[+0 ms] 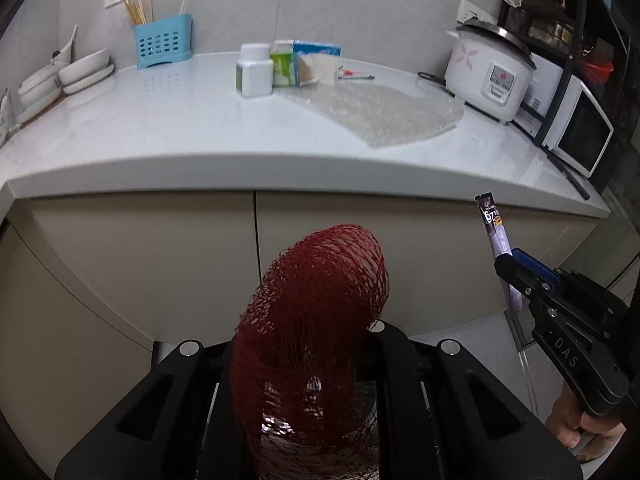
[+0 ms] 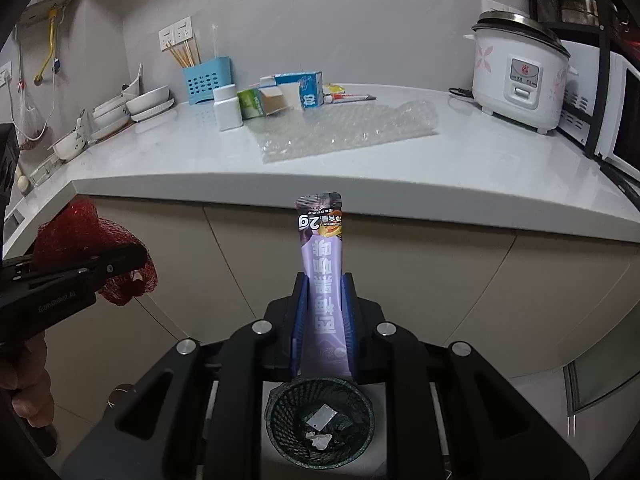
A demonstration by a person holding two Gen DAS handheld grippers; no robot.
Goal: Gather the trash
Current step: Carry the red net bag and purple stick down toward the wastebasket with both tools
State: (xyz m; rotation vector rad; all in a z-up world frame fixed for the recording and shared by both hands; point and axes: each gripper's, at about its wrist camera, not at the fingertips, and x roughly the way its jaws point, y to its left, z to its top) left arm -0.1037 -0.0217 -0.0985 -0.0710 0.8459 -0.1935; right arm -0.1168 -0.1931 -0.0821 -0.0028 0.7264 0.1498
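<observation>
The trash is showing up in three places. A red mesh bag (image 1: 316,304) is bulging up from between the fingers of the left gripper (image 1: 320,360), whose jaws are pressed together on it; in the left wrist view it is filling the 6 o'clock part of the picture, in front of the cabinet doors (image 1: 160,260). In the right wrist view the same red mesh bag (image 2: 80,232) is sitting at 9 o'clock, pinched by the left gripper (image 2: 136,256), with the person's hand (image 2: 24,380) gripping the handle at 8 o'clock.

A purple wrapper (image 2: 324,280) is standing upright at the centre of the right wrist view, and the right gripper (image 2: 324,304) is pinching its lower half between blue pads (image 2: 350,320). Seen from the left wrist camera, this purple wrapper (image 1: 494,228) is poking up at 3 o'clock out of the right gripper (image 1: 508,268).

Below the wrapper, at 6 o'clock, a dark mesh bin (image 2: 320,420) is sitting on the floor with scraps of paper (image 2: 320,416) lying inside it.

On the white counter (image 2: 360,176), at 12 o'clock, a sheet of bubble wrap (image 2: 344,128) is lying flat, with a white bottle (image 2: 228,108), a green carton (image 2: 250,104) and an opened blue box (image 2: 308,88) just behind it. A rice cooker (image 2: 520,72) is standing at 2 o'clock.
</observation>
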